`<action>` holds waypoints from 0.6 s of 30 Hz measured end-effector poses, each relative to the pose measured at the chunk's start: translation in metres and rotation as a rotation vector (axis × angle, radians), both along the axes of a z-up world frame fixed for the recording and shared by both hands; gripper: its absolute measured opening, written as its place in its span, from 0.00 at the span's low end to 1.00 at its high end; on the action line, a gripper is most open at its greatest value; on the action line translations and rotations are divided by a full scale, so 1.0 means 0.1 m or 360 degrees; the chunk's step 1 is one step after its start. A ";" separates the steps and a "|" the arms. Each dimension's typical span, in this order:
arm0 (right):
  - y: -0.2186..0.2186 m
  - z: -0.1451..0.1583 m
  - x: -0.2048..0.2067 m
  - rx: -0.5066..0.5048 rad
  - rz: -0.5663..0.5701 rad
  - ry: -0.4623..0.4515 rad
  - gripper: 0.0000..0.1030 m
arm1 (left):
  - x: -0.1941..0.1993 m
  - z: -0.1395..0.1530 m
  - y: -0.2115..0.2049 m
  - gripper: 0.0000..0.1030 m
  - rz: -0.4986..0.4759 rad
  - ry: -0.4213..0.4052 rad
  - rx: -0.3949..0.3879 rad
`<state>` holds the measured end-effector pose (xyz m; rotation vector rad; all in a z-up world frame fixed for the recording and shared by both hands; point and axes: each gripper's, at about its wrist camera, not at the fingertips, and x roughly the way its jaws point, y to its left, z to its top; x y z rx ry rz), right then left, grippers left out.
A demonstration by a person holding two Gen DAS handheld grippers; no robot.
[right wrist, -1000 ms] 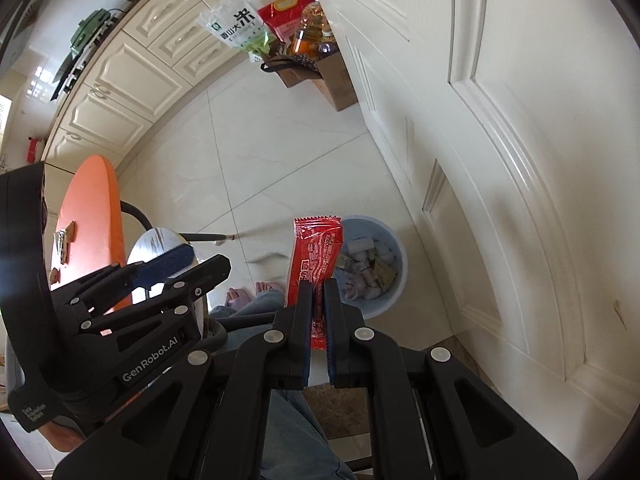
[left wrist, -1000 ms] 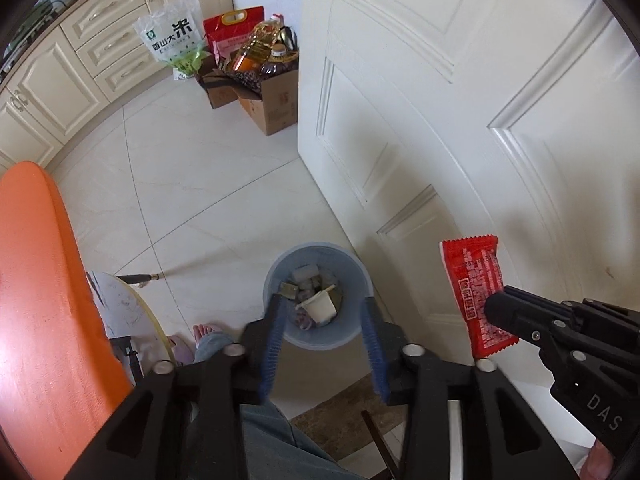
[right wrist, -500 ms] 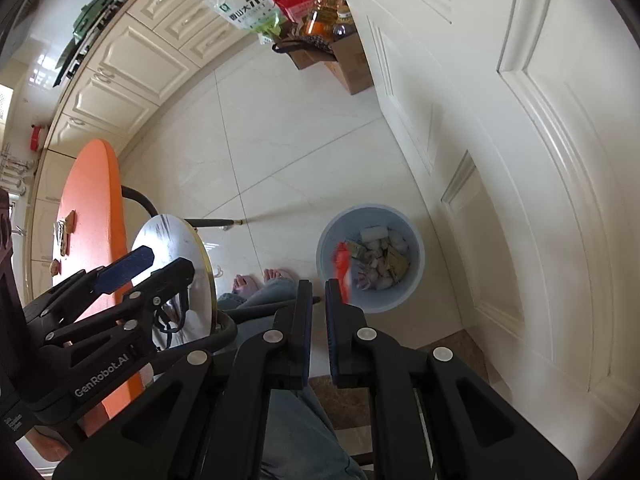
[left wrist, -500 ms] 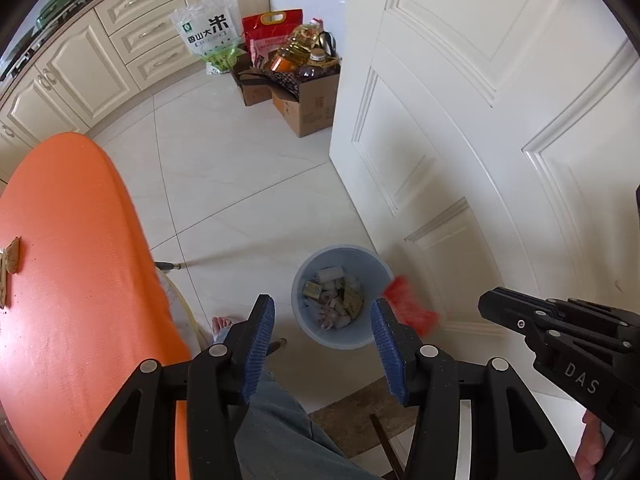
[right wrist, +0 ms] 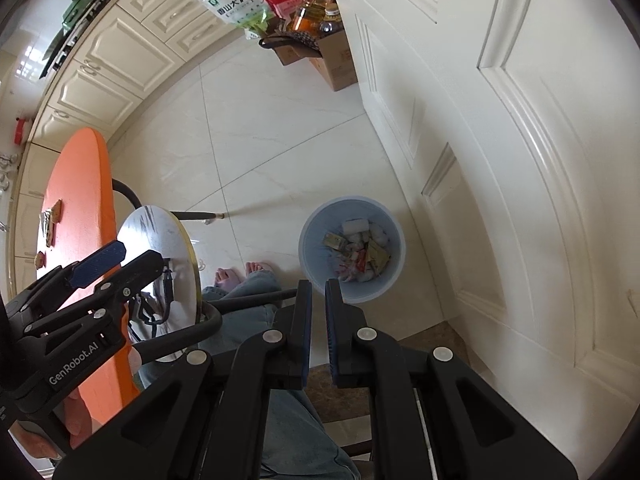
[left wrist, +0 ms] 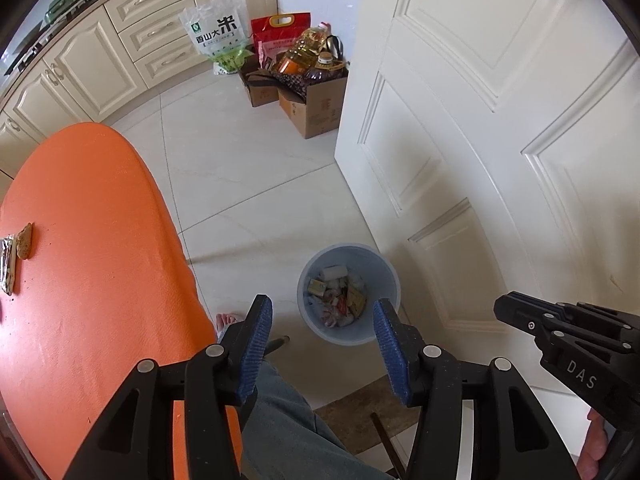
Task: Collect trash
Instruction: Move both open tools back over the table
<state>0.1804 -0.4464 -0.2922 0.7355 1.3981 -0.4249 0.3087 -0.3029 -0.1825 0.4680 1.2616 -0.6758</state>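
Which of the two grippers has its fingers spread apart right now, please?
The left gripper: its blue-padded fingers stand apart with nothing between them, while the right gripper is shut, fingers nearly touching.

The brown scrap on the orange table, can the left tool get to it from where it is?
Probably yes. The brown scrap lies in the open on the orange table with nothing over it, and the left tool is open and empty. It is off to the side now, though, hanging over the floor by the blue bin.

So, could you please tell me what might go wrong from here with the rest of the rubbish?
The scraps lie at the far edge of the orange table, so the open left claw may push them off. The bin sits close to the door, so a careless drop could miss it.
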 end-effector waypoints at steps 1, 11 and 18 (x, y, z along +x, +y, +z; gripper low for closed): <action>0.02 0.02 -0.01 -0.0005 0.0003 -0.0002 0.07 | -0.01 0.02 0.01 0.47 -0.0003 -0.0006 -0.0005; 0.29 0.33 -0.02 -0.0155 0.0032 -0.0087 0.70 | -0.18 0.34 0.40 0.52 0.0024 -0.0060 -0.0072; 0.64 0.62 0.08 -0.0236 0.0110 -0.0149 0.78 | -0.27 0.62 0.94 0.57 0.0117 -0.0117 -0.0150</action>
